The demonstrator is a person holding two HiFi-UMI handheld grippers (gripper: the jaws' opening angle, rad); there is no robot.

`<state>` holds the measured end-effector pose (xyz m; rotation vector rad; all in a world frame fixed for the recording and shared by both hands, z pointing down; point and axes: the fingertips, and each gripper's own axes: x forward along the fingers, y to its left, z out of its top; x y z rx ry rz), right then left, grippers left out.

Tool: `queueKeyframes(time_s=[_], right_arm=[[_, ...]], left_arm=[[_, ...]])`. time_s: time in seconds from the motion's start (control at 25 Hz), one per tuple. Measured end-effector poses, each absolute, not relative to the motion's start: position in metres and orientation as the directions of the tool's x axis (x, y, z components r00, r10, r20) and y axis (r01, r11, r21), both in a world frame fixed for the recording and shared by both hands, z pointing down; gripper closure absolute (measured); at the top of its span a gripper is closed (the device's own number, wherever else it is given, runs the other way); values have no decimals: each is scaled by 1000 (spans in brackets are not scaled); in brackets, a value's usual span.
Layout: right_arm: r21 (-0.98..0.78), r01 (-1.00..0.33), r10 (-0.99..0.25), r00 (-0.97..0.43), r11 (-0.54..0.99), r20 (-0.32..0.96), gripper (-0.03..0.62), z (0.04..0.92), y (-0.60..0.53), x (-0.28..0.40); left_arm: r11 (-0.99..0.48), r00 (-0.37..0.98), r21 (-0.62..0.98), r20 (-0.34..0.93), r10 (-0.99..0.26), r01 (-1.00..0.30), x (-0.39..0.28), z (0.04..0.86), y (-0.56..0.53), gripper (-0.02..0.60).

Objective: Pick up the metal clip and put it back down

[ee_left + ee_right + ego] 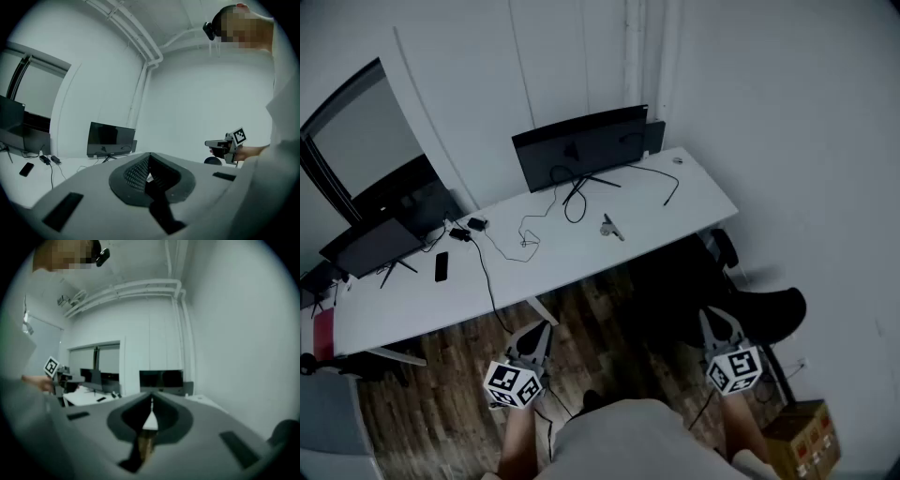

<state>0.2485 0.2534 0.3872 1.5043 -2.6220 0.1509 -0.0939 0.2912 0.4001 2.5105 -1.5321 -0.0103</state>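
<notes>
The metal clip (612, 227) lies on the white desk (694, 192), right of the middle, in front of the monitor. Both grippers hang low over the wooden floor, well short of the desk's front edge and far from the clip. My left gripper (538, 330) points toward the desk with its jaws together and nothing between them; the left gripper view shows its tips (150, 155) meeting. My right gripper (712, 316) sits to the right at the same height, and its jaws (151, 397) also meet, empty. Each gripper view shows the other gripper off to the side.
A dark monitor (581, 150) stands at the desk's back, with looped black cables (525, 234) in front of it. A phone (441, 266) and a second screen (375, 246) are at the left. A black chair (750, 309) stands by the desk's right end, a cardboard box (802, 436) on the floor.
</notes>
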Motion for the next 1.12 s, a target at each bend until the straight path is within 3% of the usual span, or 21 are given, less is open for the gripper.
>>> queueKeyframes(time_s=[1.12], right_arm=[[-12,-864,-848,-496,503,189,560,392,272,196]], left_arm=[[-494,512,153,125,-850,-856,-129,412,297,549]])
